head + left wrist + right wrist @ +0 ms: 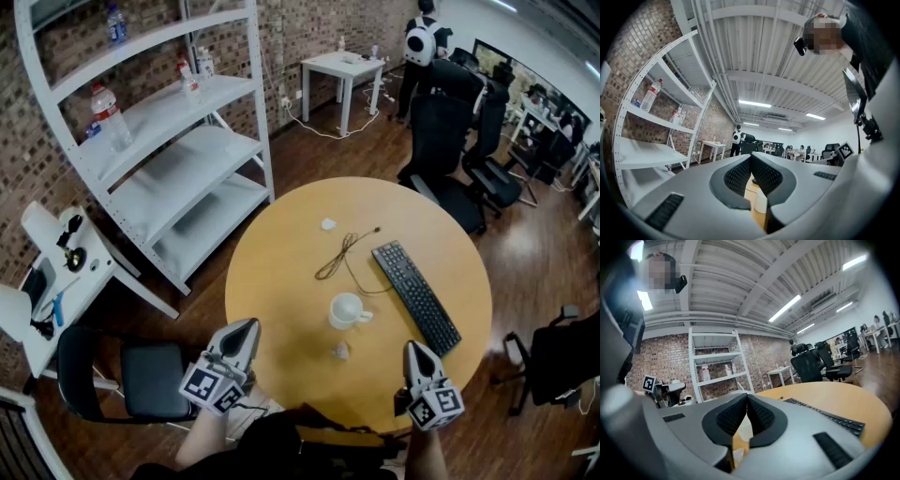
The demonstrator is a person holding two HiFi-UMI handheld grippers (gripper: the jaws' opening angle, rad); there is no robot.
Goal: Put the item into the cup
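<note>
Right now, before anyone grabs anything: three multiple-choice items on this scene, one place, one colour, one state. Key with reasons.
1. Where does the small crumpled item lie relative to the cup?
A. inside it
B. on the table, on the person's side of it
C. on the far side of it

2. What colour is the cup?
A. white
B. red
C. black

3. How do the right gripper's jaws stand?
A. wide apart
B. shut on the item
C. shut, holding nothing

Key:
1 B: the head view shows the item on the wood between the cup and the person.
2 A: the cup is white against the tan tabletop.
3 C: in the right gripper view the pads meet with nothing between them, and the item lies on the table beyond.
</note>
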